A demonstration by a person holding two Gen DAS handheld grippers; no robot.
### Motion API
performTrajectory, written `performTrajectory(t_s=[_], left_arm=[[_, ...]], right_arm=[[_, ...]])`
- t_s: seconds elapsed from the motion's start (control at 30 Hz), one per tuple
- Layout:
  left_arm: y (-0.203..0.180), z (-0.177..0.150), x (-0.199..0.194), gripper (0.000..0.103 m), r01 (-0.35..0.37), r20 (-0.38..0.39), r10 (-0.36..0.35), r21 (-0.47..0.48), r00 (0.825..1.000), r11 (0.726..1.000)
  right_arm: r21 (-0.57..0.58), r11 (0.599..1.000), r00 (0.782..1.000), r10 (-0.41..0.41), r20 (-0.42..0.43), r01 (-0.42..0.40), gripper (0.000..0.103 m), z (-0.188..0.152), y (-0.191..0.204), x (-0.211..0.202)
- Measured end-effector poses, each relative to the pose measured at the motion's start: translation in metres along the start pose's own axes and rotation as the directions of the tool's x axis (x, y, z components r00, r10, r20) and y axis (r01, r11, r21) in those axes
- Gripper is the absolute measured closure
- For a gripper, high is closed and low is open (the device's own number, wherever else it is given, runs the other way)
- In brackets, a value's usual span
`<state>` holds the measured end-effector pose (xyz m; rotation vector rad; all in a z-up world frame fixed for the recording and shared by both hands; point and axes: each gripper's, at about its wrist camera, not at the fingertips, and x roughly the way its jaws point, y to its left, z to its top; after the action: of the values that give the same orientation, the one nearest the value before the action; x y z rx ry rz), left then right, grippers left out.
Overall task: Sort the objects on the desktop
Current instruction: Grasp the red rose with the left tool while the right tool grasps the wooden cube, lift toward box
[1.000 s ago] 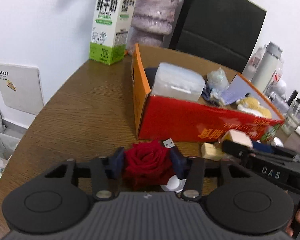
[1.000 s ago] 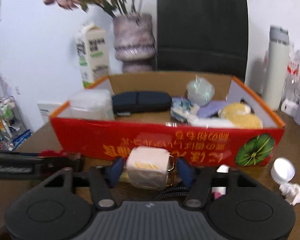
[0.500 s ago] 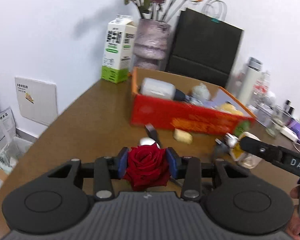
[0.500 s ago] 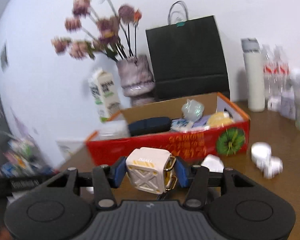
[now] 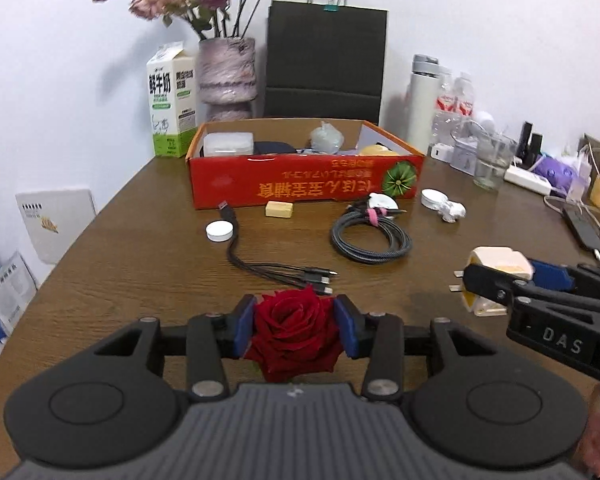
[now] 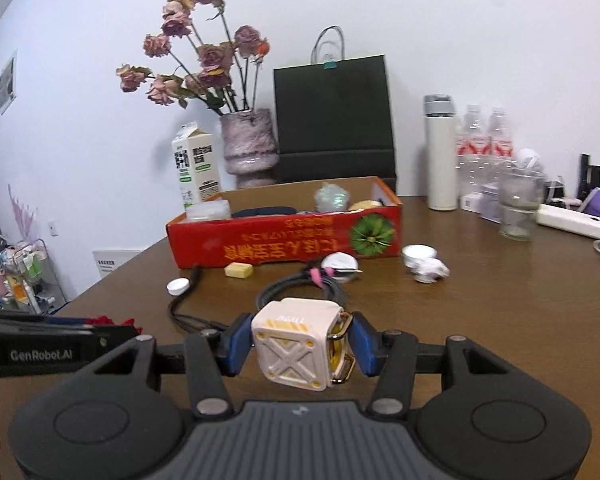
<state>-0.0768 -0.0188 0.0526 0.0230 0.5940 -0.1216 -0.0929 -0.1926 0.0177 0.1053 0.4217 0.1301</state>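
Both my grippers are loaded. My left gripper (image 5: 294,330) pinches a rose (image 5: 294,332); my right gripper (image 6: 298,346) clamps a white charger (image 6: 296,342) above the table (image 6: 500,312).

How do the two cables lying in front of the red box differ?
The grey cable is thick, braided and wound into a neat coil held by a pink tie; the black cable is thin, lies loose and uncoiled, and splits into several plugs at one end. Both rest on the table, outside the red box.
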Motion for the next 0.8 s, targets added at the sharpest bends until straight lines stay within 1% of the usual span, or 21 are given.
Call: performTrajectory(t_s=[0.1,0.2,0.3,0.37,0.47,0.53,0.57,0.63,0.67,0.73,0.77,0.8], left_arm=[[-0.005,0.000,-0.011,0.059,0.004,0.016,-0.004,0.007,1.000,1.000],[-0.005,0.011,-0.020,0.059,-0.006,0.066,0.006,0.003,0.998,1.000],[-0.001,0.030,-0.020,0.059,-0.024,0.114,0.023,0.010,0.993,1.000],[0.006,0.048,-0.017,0.059,-0.028,0.151,0.028,0.000,0.988,1.000],[0.019,0.089,-0.004,0.059,-0.020,0.199,0.023,-0.017,0.980,1.000],[0.027,0.120,0.012,0.058,0.001,0.211,0.002,-0.013,0.978,1.000],[0.032,0.136,0.022,0.058,0.007,0.203,-0.002,-0.024,0.979,1.000],[0.042,0.167,0.045,0.058,0.039,0.198,-0.033,-0.028,0.980,0.999],[0.047,0.182,0.058,0.058,0.049,0.188,-0.039,-0.048,0.981,0.998],[0.056,0.205,0.088,0.058,0.074,0.169,-0.061,-0.072,0.984,0.995],[0.059,0.214,0.106,0.058,0.064,0.163,-0.049,-0.087,0.985,0.994],[0.059,0.220,0.124,0.058,0.047,0.153,-0.035,-0.078,0.988,0.996]], right_arm=[[-0.005,1.000,1.000,-0.010,0.000,0.010,0.052,-0.004,-0.004,-0.017],[0.012,1.000,1.000,0.002,0.017,-0.002,0.052,0.001,-0.010,-0.030],[0.034,0.999,0.997,0.036,0.062,-0.038,0.052,0.021,-0.019,-0.032],[0.046,0.997,0.995,0.051,0.091,-0.055,0.052,0.040,-0.025,-0.028],[0.021,0.999,0.988,0.034,0.148,-0.037,0.052,0.072,-0.029,-0.016],[-0.007,0.999,0.983,0.033,0.178,-0.032,0.052,0.098,-0.031,-0.001],[-0.019,0.999,0.982,0.038,0.184,-0.035,0.052,0.113,-0.031,0.010],[-0.042,0.998,0.982,0.059,0.182,-0.052,0.052,0.141,-0.033,0.032],[-0.048,0.997,0.982,0.067,0.178,-0.060,0.052,0.153,-0.034,0.045],[-0.046,0.998,0.985,0.061,0.161,-0.054,0.052,0.176,-0.036,0.076],[-0.045,0.998,0.987,0.053,0.151,-0.047,0.052,0.184,-0.037,0.093],[-0.031,0.999,0.989,0.043,0.139,-0.039,0.052,0.192,-0.040,0.115]])
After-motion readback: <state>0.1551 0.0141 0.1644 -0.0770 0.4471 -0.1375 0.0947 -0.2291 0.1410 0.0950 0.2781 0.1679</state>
